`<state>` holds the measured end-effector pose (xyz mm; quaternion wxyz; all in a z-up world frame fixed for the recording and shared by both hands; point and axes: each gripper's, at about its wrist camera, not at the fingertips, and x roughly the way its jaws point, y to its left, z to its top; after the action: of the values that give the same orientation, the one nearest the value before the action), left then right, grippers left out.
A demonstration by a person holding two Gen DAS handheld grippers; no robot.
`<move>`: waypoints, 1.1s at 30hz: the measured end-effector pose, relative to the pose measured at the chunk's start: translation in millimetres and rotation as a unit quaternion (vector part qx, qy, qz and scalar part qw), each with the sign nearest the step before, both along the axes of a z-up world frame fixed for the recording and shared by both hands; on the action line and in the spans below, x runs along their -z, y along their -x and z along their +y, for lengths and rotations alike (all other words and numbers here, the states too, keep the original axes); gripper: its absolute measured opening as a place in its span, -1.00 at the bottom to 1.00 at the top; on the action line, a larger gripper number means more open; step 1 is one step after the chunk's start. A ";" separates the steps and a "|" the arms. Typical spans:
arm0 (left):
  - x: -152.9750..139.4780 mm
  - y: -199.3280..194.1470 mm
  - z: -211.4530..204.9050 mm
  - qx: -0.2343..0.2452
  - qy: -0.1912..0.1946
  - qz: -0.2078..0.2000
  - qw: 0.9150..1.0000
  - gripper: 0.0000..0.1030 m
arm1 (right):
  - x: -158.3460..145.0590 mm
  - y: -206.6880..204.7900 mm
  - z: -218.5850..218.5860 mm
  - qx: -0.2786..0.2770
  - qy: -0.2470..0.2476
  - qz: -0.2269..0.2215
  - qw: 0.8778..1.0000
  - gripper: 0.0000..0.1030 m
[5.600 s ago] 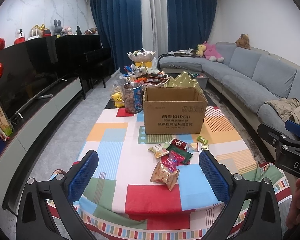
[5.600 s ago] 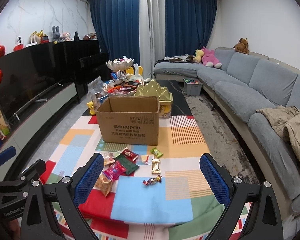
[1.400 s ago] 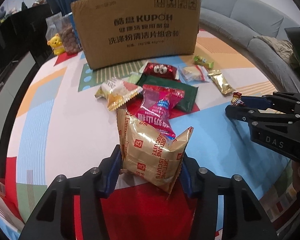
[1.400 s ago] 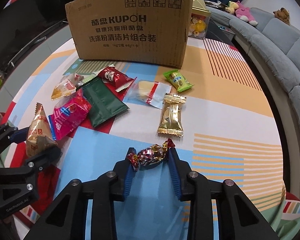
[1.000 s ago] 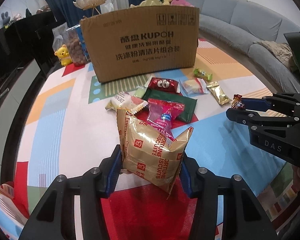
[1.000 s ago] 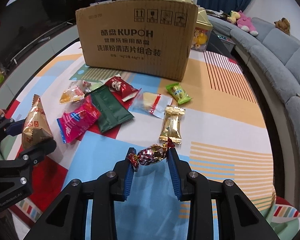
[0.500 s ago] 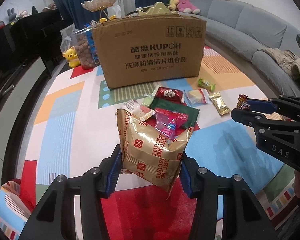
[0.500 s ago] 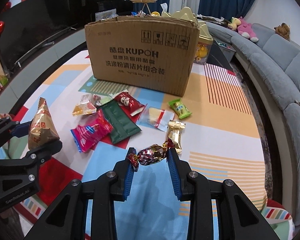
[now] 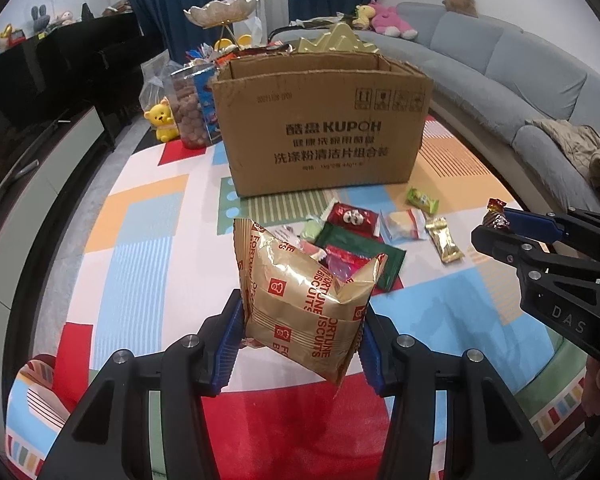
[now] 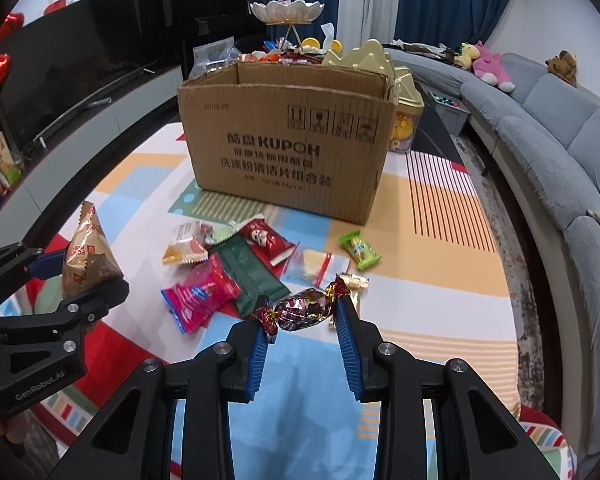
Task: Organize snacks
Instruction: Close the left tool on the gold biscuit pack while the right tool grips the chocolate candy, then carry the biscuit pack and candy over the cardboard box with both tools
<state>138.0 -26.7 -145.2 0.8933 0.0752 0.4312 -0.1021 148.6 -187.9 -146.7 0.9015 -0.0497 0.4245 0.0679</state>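
My left gripper (image 9: 302, 320) is shut on a gold fortune biscuits packet (image 9: 306, 304) and holds it above the table, short of the open cardboard box (image 9: 320, 136). My right gripper (image 10: 302, 316) is shut on a foil-wrapped candy (image 10: 304, 308), also lifted, to the right of the left one. Each gripper shows in the other's view: the right gripper (image 9: 500, 228) with its candy, the left gripper (image 10: 80, 268) with the packet (image 10: 86, 256). Several loose snacks lie in front of the box (image 10: 292, 140): a pink packet (image 10: 200, 292), a green bar (image 10: 252, 272), a red packet (image 10: 266, 242).
The table wears a colourful patchwork cloth (image 9: 140, 240). Behind the box stand a snack jar (image 9: 188, 112), a yellow bear toy (image 9: 162, 122), a gold tin (image 10: 400, 92) and a fruit stand (image 10: 286, 12). A grey sofa (image 10: 560, 128) curves on the right; a TV cabinet (image 10: 80, 80) stands left.
Both grippers closed on their snacks, then rose and pulled back from the table; the box's open top now shows. The loose snacks have not moved.
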 end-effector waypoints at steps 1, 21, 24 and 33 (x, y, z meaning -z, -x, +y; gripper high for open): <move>-1.2 -0.5 0.7 -0.001 0.000 -0.001 1.000 -0.02 | -2.0 -0.9 0.2 0.001 0.000 -0.001 1.000 -0.34; -45.9 -39.2 8.5 -0.047 0.013 -0.038 0.998 -0.01 | -45.4 -30.2 2.6 0.023 -0.013 -0.031 0.999 -0.34; -51.3 -46.6 9.7 -0.054 0.014 -0.042 0.998 -0.01 | -52.0 -37.3 3.0 0.026 -0.013 -0.037 0.999 -0.34; -71.9 -69.2 8.2 -0.069 0.022 -0.063 0.995 -0.01 | -74.2 -59.3 4.2 0.035 -0.018 -0.061 0.997 -0.34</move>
<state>207.2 -18.5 -73.4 0.9250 0.0322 0.3760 -0.0444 207.9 -183.7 -72.4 0.9283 -0.0224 0.3688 0.0408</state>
